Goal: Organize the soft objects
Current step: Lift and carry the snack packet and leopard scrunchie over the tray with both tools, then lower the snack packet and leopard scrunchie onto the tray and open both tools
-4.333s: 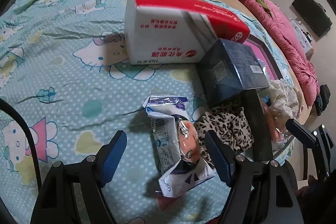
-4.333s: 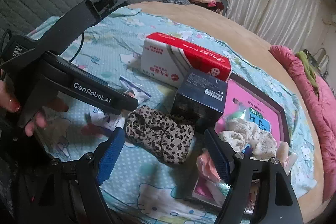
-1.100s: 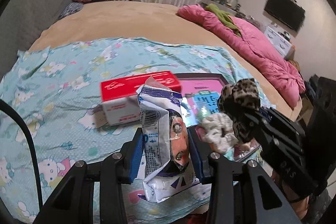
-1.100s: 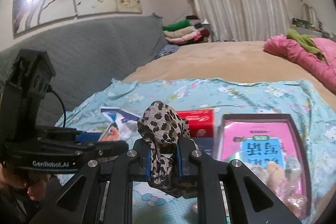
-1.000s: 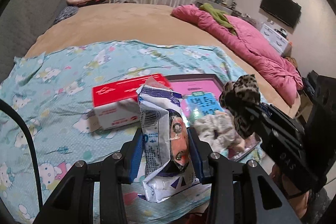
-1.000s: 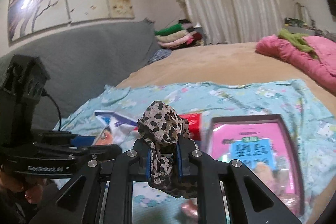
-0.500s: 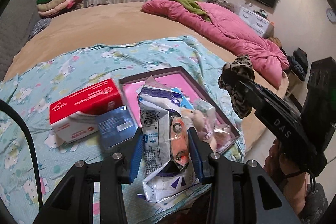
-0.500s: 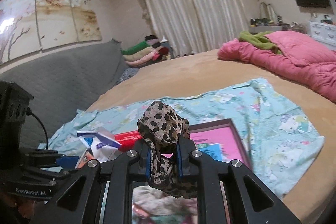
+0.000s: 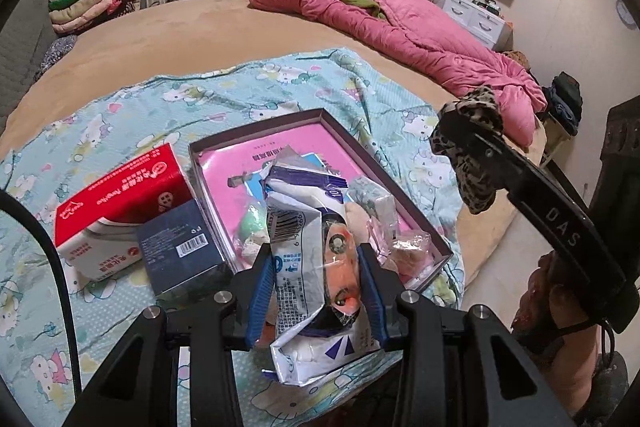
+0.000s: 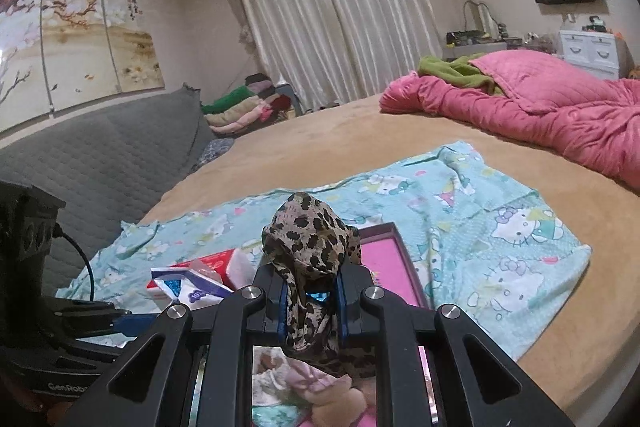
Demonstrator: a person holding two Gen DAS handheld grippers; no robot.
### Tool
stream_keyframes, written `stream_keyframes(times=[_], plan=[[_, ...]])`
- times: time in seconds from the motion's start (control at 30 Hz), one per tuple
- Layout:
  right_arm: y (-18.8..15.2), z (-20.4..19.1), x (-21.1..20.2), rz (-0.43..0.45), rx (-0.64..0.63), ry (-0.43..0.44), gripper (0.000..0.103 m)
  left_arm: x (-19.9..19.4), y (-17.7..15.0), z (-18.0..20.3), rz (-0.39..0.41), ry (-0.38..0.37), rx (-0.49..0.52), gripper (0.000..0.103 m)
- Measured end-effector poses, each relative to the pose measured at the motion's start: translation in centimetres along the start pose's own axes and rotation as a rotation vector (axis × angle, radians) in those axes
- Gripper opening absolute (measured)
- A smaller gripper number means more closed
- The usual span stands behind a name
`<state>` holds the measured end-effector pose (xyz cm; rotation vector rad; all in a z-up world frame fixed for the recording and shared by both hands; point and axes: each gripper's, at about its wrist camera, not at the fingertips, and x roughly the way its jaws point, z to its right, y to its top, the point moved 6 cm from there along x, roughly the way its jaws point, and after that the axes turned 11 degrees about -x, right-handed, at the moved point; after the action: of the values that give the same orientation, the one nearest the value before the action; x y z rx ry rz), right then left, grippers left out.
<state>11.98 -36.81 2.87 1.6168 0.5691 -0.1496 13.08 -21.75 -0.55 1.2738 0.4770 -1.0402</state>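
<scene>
Here the left gripper [image 9: 316, 291] was closed on a crumpled white-and-blue plastic packet [image 9: 308, 259], its blue-padded fingers [image 9: 260, 291] pressing the packet from both sides and holding it upright above the near edge of the bedspread [image 9: 120, 123]. An orange item showed through the packet's clear window. Behind the packet lay a shallow dark-rimmed tray [image 9: 256, 131] with a pink lining, holding several soft items: a pale green one, a cream one and clear-wrapped pieces, none of which could be identified further. Just left of the tray stood a red-and-white tissue box [image 9: 116, 195], with a dark blue box [image 9: 180, 247] touching its front.

The right gripper [image 10: 310, 301] was clamped on a leopard-print cloth [image 10: 308, 247], which bunched above the jaws and hung below them. In the left wrist view the same cloth [image 9: 472, 147] was seen raised in the air to the right of the tray, beyond its right rim and clear of the bed surface. In the right wrist view the tray [image 10: 384, 243] lay beneath and behind the gripper, and the packet's top [image 10: 188, 283] appeared at lower left. A pink quilt [image 10: 540, 103] lay across the far side of the bed.
</scene>
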Motion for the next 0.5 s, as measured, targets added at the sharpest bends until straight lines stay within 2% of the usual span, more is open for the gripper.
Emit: stream_keyframes(times=[0.5], plan=[[-1.6,2.4,1.1,-0.033,0.049,-0.032,0.017,5.0,-1.1,-0.6,-0.085,0.020,-0.015,0.041]])
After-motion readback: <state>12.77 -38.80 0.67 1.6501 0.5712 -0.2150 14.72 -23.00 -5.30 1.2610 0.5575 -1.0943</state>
